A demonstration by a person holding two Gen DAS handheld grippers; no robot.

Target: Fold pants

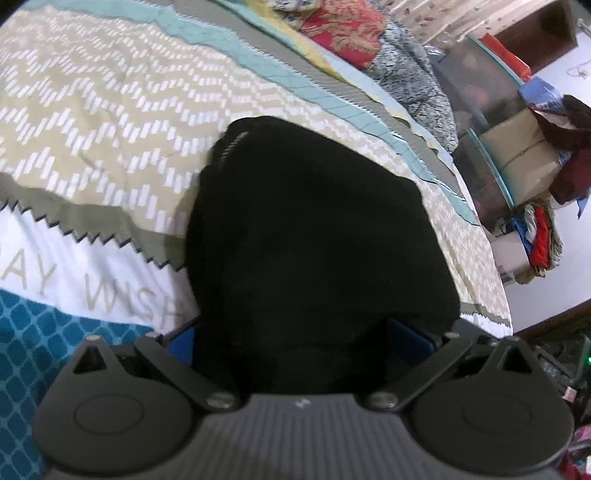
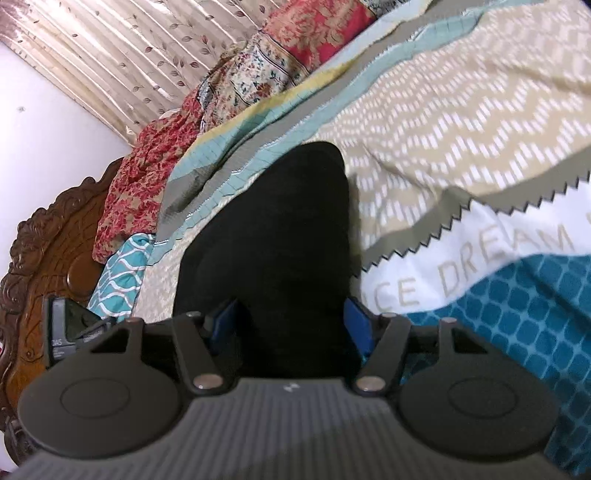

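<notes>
Evidently midway through the fold. Black pants [image 1: 314, 229] lying on the bed [image 1: 92, 122], on top of its patterned cover, and reduced to a compact dark mass rather than spread at full length; one stitched seam [image 1: 231, 146] visible at the far left corner of the bundle. Number of folds already made not readable: fabric too dark for layers or edges to show. Judged as at least one fold done, with a further fold or a final set-down and smoothing left.

Left gripper [image 1: 295, 332]: fingers [image 1: 181, 345] spread wide, blue pads showing on either side of a thick wad of pants fabric. Cloth fills the whole gap. Whether the pads press on it or merely flank it cannot be told from this view.

Right gripper [image 2: 291, 317]: fingers [image 2: 356, 321] about half open, blue pads on both flanks of the near end of the pants [image 2: 273, 240]. Fabric runs between them and away from the camera across the bed [image 2: 461, 122]. Pads appear against the cloth on both sides; firm grip or loose contact not determinable.

Pants slightly motion-blurred at the edges in both views. Clutter of other textiles [image 1: 354, 33] at the bed's far side, well apart from the work.
</notes>
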